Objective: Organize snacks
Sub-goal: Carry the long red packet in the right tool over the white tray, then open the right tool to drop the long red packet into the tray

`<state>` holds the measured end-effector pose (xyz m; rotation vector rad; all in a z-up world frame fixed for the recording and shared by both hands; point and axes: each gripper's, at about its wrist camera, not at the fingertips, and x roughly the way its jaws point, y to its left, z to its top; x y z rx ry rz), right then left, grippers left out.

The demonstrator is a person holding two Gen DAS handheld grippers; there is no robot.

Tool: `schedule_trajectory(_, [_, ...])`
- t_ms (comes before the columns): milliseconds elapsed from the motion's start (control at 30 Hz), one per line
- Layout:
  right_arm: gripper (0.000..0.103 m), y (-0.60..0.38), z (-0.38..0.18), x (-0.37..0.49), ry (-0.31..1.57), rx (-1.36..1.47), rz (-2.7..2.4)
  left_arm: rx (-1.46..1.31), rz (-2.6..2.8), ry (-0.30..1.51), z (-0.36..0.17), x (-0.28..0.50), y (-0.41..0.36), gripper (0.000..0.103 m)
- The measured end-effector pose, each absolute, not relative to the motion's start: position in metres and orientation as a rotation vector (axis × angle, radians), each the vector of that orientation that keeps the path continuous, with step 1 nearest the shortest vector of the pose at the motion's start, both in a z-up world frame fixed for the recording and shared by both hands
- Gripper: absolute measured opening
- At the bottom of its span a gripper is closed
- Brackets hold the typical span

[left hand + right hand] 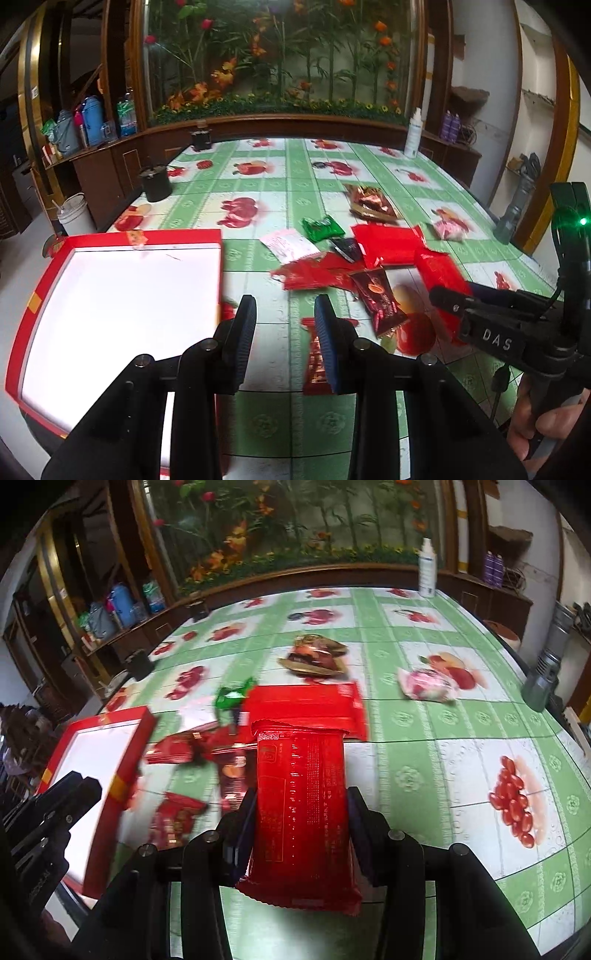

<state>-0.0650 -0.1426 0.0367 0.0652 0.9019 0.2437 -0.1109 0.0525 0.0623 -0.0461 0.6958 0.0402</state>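
Note:
My right gripper (301, 797) is shut on a long red snack packet (301, 801) and holds it above the table; the packet also shows in the left wrist view (441, 280). My left gripper (284, 314) is open and empty, low over the table beside the red box with a white inside (110, 295), which also shows at the left of the right wrist view (96, 760). Several snacks lie scattered: a large red packet (306, 705), a green packet (323, 228), a dark brown packet (380, 299), a pink packet (424, 683), a brown-gold packet (317, 653).
The table wears a green and white fruit-print cloth (266, 192). Two black cups (157, 182) stand at the far left, a white bottle (413, 133) at the far edge. A grey object (546, 672) stands at the right edge. Cabinets lie behind.

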Motion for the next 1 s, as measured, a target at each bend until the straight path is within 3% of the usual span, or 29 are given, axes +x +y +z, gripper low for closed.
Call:
schedule_trajectory(600, [0.047,0.001,0.039,-0.083,0.903,-0.050,0.550,-0.167,0.366,0.677,0.050,-0.151,0.191,0.031])
schedule_trajectory(1000, [0.047,0.069,0.017,-0.107,0.952,-0.072,0.766,-0.170,0.434,0.730,0.027,-0.159,0.217,0.031])
